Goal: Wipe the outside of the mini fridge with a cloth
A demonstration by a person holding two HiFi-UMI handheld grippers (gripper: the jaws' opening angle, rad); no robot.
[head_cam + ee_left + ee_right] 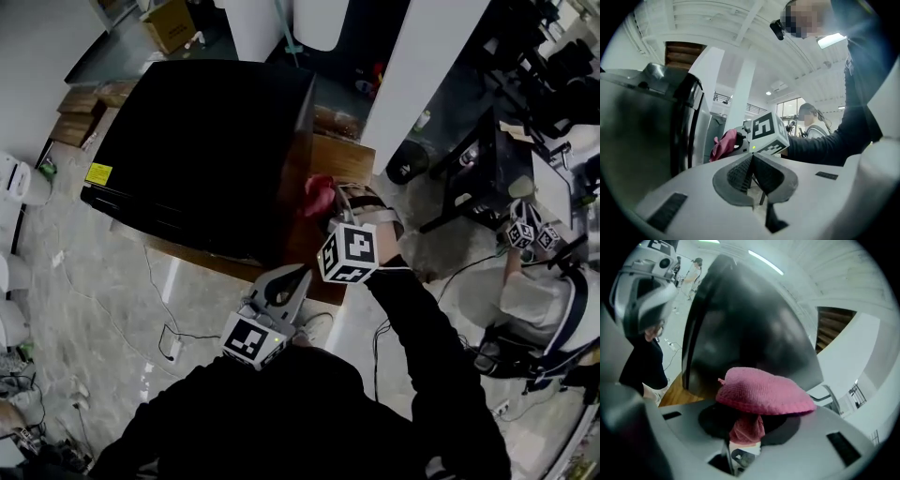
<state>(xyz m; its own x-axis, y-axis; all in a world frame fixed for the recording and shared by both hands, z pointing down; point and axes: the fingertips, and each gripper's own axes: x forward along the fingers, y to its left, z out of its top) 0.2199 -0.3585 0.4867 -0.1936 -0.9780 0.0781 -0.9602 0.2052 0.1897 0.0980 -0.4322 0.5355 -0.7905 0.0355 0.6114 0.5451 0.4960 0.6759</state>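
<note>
The black mini fridge (202,150) stands on a wooden table (323,230) and fills the upper left of the head view. My right gripper (330,204) is shut on a pink cloth (317,194) and holds it at the fridge's right side wall (754,329). In the right gripper view the pink cloth (761,391) bulges out over the jaws, close to the dark wall. My left gripper (289,284) hangs lower, near the table's front edge, with its jaws shut on nothing (751,174). The left gripper view shows the fridge (647,126) at its left and the cloth (723,145) beyond.
A cable (164,323) trails over the pale floor left of me. Cardboard boxes (169,23) lie behind the fridge. White pillars (427,70) stand at the back right. Another person (539,300) with grippers sits at the right, by a dark desk (492,155).
</note>
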